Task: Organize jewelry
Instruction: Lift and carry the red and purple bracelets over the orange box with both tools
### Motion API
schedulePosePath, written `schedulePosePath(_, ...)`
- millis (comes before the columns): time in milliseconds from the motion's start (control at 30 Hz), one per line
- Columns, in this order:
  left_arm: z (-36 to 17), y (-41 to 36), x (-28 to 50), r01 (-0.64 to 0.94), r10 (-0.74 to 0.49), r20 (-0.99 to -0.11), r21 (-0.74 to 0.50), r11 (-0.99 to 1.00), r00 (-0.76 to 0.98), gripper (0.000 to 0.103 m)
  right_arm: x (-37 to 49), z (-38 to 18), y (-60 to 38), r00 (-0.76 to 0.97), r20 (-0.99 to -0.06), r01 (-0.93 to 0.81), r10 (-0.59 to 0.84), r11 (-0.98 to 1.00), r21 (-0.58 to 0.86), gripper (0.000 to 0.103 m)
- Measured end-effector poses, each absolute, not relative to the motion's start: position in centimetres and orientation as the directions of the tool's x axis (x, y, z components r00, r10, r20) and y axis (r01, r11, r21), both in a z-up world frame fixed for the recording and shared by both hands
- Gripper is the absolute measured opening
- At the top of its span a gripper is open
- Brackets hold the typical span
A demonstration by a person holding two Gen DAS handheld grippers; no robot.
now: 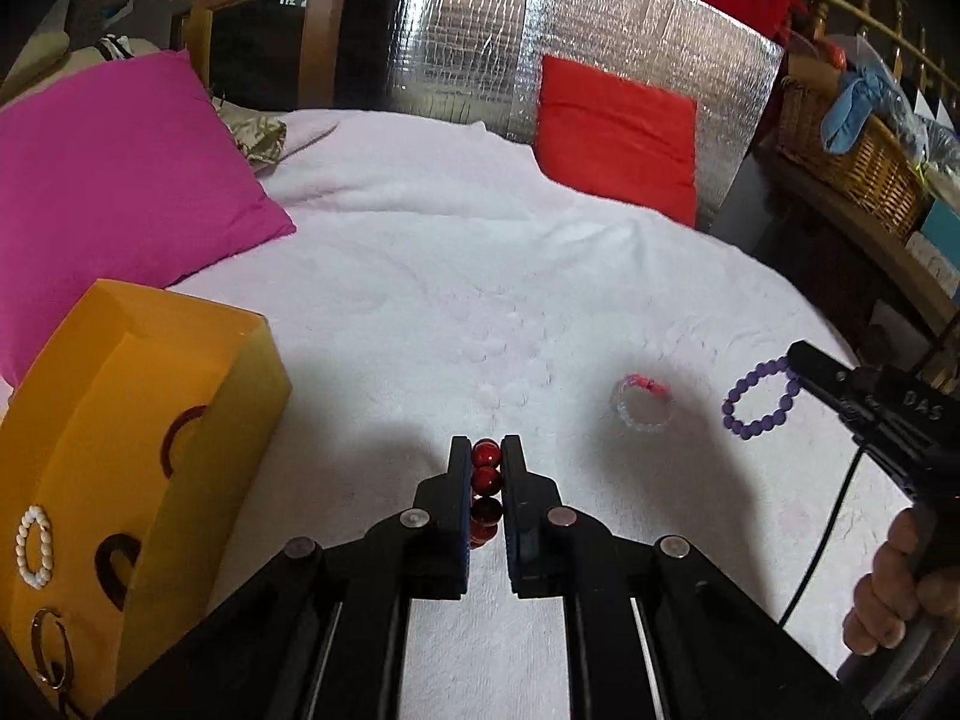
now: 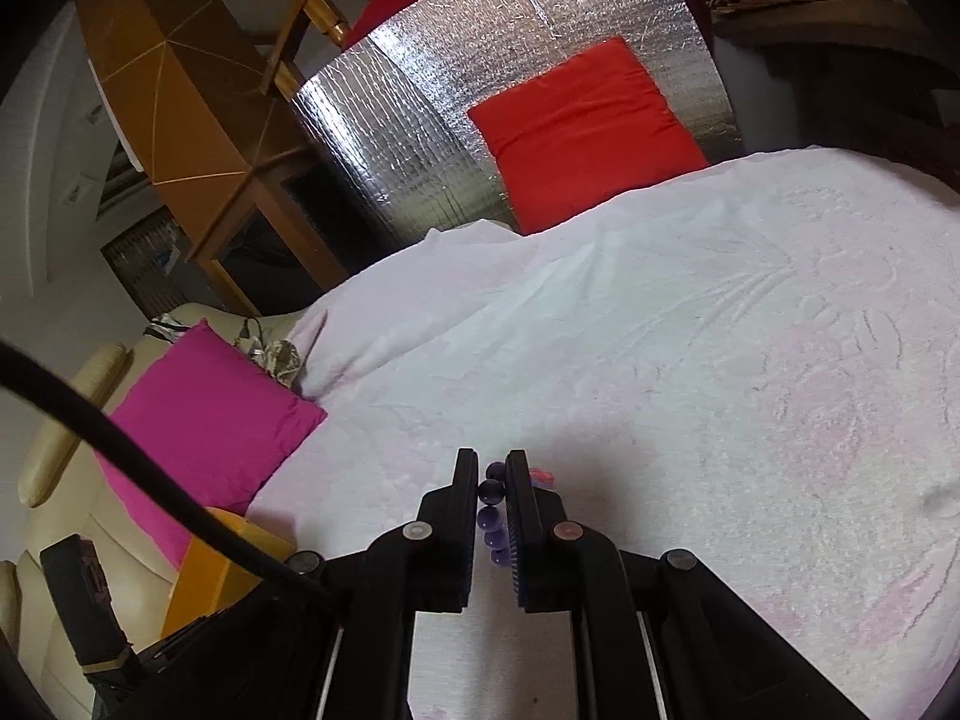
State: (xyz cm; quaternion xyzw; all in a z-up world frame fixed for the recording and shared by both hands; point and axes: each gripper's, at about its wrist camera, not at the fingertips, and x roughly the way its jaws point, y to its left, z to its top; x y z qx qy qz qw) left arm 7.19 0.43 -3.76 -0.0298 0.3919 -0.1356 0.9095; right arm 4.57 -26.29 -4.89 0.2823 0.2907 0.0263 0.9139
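My left gripper is shut on a red beaded bracelet, held above the white blanket. My right gripper is shut on a purple beaded bracelet; in the left wrist view it hangs from the right gripper's tip at the right. A clear beaded bracelet with a pink part lies on the blanket between the grippers; its pink part shows in the right wrist view. A yellow box at the left carries a white bead bracelet, a gold ring and dark slots.
A magenta pillow lies at the back left beyond the box. A red cushion leans on silver foil panels at the back. A wicker basket sits on a shelf at the right. The white blanket covers the bed.
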Motion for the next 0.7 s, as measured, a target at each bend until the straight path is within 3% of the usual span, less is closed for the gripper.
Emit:
schedulePosePath(367, -0.4, 4.7, 5.0, 0.157, -0.27, -0.639, -0.229, 0.961, 0.721, 0.01, 4.8, -4.4, -22.9, 0.82, -0.491, 0.027, 0.294, 0.837, 0.546, 0.01)
schedulePosePath(700, 1.1, 12.7, 4.7, -0.067, -0.065, -0.598, -0.195, 0.978, 0.799, 0.009, 4.8, -2.6, -15.7, 0.786, -0.45, -0.133, 0.424, 0.826, 0.547, 0.01)
